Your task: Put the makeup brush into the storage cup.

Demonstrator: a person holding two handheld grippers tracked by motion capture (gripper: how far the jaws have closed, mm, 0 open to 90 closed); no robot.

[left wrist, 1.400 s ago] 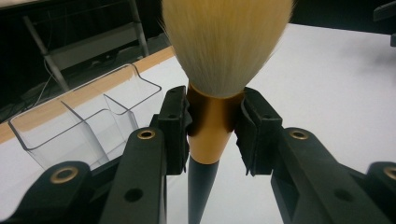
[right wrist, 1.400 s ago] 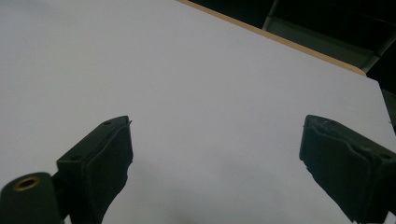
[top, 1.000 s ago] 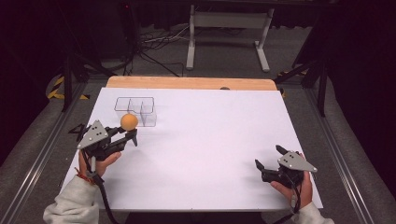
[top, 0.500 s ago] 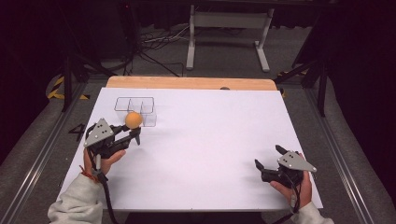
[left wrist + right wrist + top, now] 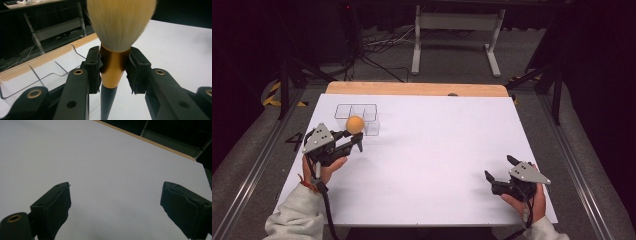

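A makeup brush [image 5: 120, 22] with a pale bushy head, a gold collar and a dark handle stands upright, head up. My left gripper [image 5: 113, 67] is shut on its gold collar. From above, the brush [image 5: 355, 123] shows as an orange-tan round head at the tips of the left gripper [image 5: 353, 140], just in front of a clear compartment box [image 5: 362, 112]. The clear box [image 5: 37, 75] lies close behind and to the left of the jaws. My right gripper [image 5: 499, 168] rests at the near right of the table, and its jaws [image 5: 115, 202] stand open over bare white surface.
A white sheet [image 5: 437, 150] covers the table, with a wooden edge [image 5: 412, 89] at the far side. Beyond it are a white metal stand [image 5: 457, 30] and cables on a dark floor. Metal rails run along both table sides.
My left gripper has carried the brush a little farther from the person and to the right, closer to the clear box. The right gripper has stayed put.
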